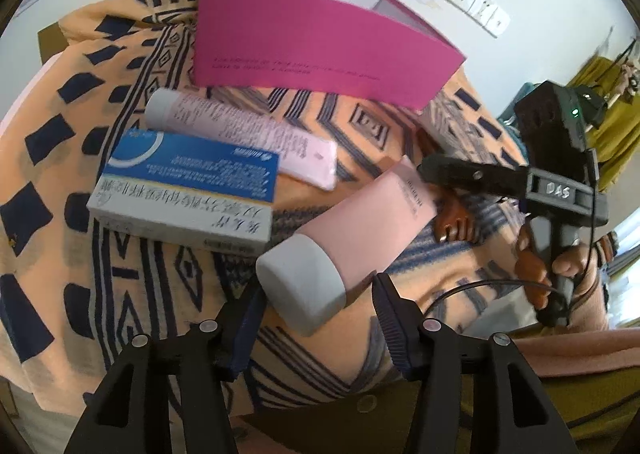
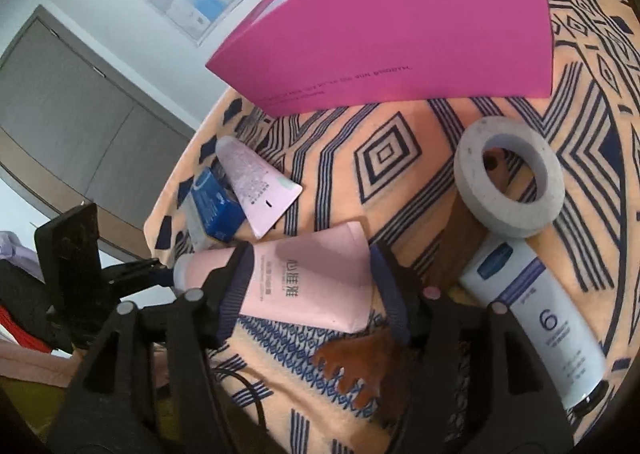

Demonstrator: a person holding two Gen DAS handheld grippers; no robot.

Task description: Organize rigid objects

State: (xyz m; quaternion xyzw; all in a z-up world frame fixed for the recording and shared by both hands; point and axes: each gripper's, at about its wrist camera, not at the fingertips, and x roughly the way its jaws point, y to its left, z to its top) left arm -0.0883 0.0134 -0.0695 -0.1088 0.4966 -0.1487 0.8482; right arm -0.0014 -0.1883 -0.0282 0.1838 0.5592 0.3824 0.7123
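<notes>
**Pink tube between both grippers, on the patterned cloth**

Currently the pink tube (image 1: 360,230) lies flat on the patterned cloth (image 1: 80,181), its grey cap (image 1: 300,286) towards the left gripper (image 1: 316,318) and its crimped end towards the right gripper (image 2: 308,294).

Left gripper: fingers part-open, either side of the cap; whether the pads touch it, cannot tell. Right gripper: fingers stand fairly wide around the flat crimped end, with a visible gap on one side, so not clamped.

Handling, judged: the tube body is soft plastic and will dent and slide under a squeeze; the cap is stiff and the better hold. Probably light. The crimped end is thin and could slip out flat between the pads.

Surroundings: a brown comb (image 2: 356,370) lies just beside the tube's crimped end, partly under the right fingers, and could get caught in a grasp. A blue and white box (image 1: 188,189) and a pale lilac tube (image 1: 244,133) sit close beside the cap side. A magenta box (image 1: 316,45) stands behind. A grey ring (image 2: 508,185) and a white tube (image 2: 540,314) lie well to the right side.
</notes>
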